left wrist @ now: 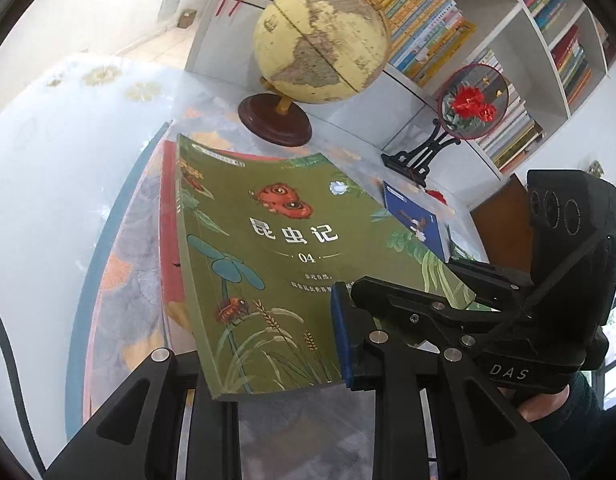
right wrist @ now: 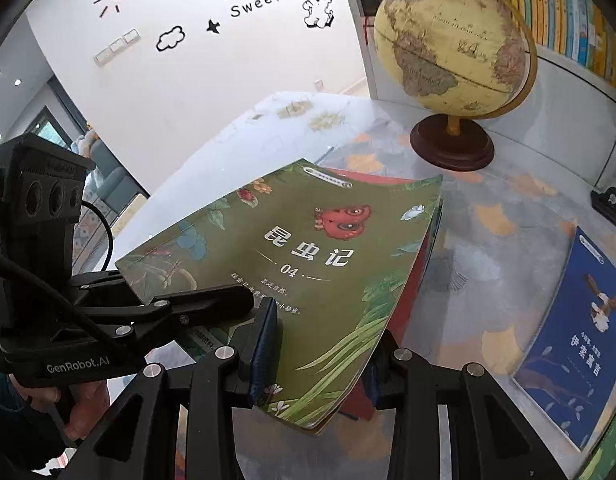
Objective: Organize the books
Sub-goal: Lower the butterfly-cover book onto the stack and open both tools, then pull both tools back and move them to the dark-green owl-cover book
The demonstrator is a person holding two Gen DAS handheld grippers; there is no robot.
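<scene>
A green paperback (left wrist: 287, 248) (right wrist: 308, 280) with a red insect and white characters on its cover is held tilted above the table by both grippers. My left gripper (left wrist: 263, 356) is shut on its near edge, one blue pad (left wrist: 342, 336) pressing on the cover. My right gripper (right wrist: 320, 364) grips the opposite near corner, the book sandwiched between its pads (right wrist: 267, 344). Each gripper shows in the other's view: the right gripper (left wrist: 464, 292) and the left gripper (right wrist: 227, 300). A red book (left wrist: 169, 216) (right wrist: 408, 312) lies flat beneath the green one.
A blue book (right wrist: 576, 332) (left wrist: 416, 220) lies on the patterned tablecloth (right wrist: 488, 200) to the right. A globe (left wrist: 320, 44) (right wrist: 452, 40) on a wooden base stands behind. A round fan ornament (left wrist: 474, 100) and a white bookshelf (left wrist: 548, 60) full of books are at the back right.
</scene>
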